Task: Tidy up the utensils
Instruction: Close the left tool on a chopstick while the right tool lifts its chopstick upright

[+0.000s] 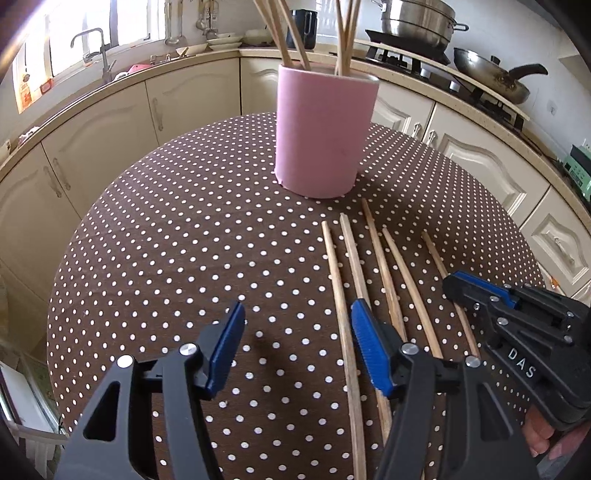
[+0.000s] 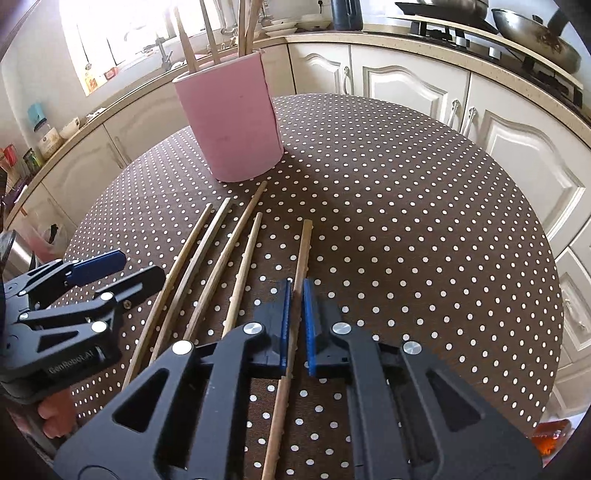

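A pink holder [image 1: 320, 133] with several wooden chopsticks in it stands on the dotted table; it also shows in the right wrist view [image 2: 231, 122]. Several loose chopsticks [image 1: 341, 295] lie in a row in front of it. My left gripper [image 1: 297, 328] is open and empty, just left of the row. My right gripper [image 2: 294, 306] is nearly closed around the rightmost chopstick [image 2: 301, 258], which lies on the table; a thin gap shows at the right pad. The right gripper also shows in the left wrist view [image 1: 476, 286].
The round table with a brown polka-dot cloth [image 2: 406, 221] is ringed by cream kitchen cabinets [image 2: 406, 85]. A stove with a wok [image 1: 491, 81] and a steel pot [image 1: 417, 18] is at the back right. A sink [image 1: 92, 48] is at the back left.
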Motion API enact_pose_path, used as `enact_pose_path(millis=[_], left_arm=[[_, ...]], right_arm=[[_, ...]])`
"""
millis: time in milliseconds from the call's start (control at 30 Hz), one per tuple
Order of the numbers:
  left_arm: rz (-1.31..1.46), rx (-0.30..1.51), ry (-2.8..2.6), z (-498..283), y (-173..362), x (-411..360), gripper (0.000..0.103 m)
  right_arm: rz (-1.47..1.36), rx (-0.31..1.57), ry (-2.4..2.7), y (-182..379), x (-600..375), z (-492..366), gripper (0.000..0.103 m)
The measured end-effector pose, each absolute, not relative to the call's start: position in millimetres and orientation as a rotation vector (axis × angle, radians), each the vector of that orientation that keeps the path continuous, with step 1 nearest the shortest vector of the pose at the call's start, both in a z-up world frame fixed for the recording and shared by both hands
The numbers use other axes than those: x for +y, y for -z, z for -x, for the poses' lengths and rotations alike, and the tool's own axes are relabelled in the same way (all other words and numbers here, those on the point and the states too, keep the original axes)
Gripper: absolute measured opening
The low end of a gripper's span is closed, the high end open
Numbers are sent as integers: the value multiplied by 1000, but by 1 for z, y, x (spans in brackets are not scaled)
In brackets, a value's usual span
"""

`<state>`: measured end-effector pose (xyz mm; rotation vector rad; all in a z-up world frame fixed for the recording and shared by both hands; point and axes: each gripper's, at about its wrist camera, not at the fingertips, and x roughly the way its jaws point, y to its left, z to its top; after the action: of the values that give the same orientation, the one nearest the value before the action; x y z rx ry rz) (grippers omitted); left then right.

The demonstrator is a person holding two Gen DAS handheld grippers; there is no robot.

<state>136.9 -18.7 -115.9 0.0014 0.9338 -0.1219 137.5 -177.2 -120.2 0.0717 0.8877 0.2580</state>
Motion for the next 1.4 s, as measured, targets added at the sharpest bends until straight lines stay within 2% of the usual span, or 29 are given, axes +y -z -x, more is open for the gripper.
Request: enact_pose_path(millis=[367,400,433,467,1000,1400], left_arm=[[-103,956,14,-151,122,-42,59],[-99,953,28,-151,122,-42,43],[-82,946,61,-152,122,-45,19],[-85,939,51,-151,121,-47,7],[74,903,78,-150,123,-7,6],[74,780,77,-127,95,2,6]], right_arm=[[-138,894,-278,121,-186,-140,8],[-142,895,-281,121,-188,-140,8],[-144,894,-281,120,-187,-138,8],[-145,894,-281,120,-187,-138,8],[-177,858,-246,114,-190,-129,6],[-180,771,-229,86,-195,-113,6]])
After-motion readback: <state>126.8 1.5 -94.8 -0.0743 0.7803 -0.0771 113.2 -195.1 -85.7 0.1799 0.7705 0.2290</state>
